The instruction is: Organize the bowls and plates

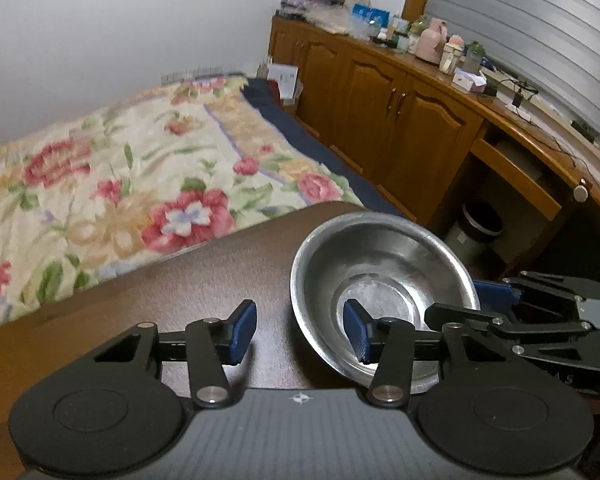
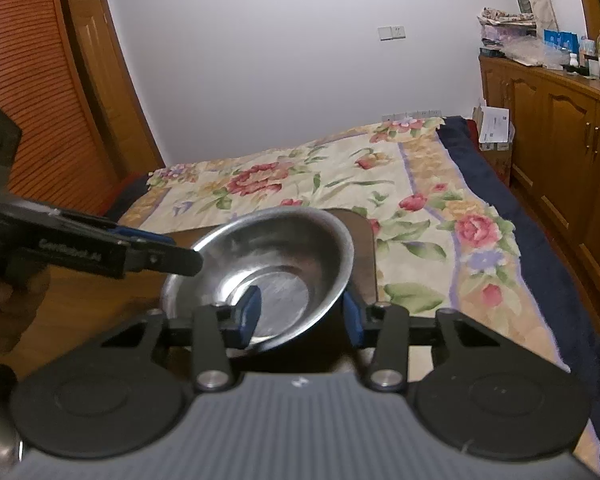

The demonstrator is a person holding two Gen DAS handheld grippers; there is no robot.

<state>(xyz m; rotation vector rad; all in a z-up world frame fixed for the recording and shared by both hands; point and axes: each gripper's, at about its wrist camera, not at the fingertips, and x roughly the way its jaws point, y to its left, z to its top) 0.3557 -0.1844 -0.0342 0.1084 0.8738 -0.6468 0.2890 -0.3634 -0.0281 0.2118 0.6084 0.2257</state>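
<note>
One steel bowl (image 1: 380,276) stands on the dark wooden table (image 1: 172,296), close to its far corner by the bed. My left gripper (image 1: 300,334) straddles the bowl's left rim: one blue pad is inside the bowl, the other stands well clear outside, so it is open. In the right wrist view the bowl (image 2: 284,256) sits between the fingers of my right gripper (image 2: 302,316). One pad is inside and apart from the wall, the other is against the outer right wall, so it is open. The right gripper (image 1: 472,304) also shows at the bowl's right rim, the left gripper (image 2: 180,252) at its left rim.
A bed with a floral cover (image 1: 120,184) lies just beyond the table's far edge. Wooden cabinets (image 1: 380,104) with cluttered tops line the right wall, and a dark bin (image 1: 476,228) stands below them. A hand (image 2: 8,304) holds the left gripper.
</note>
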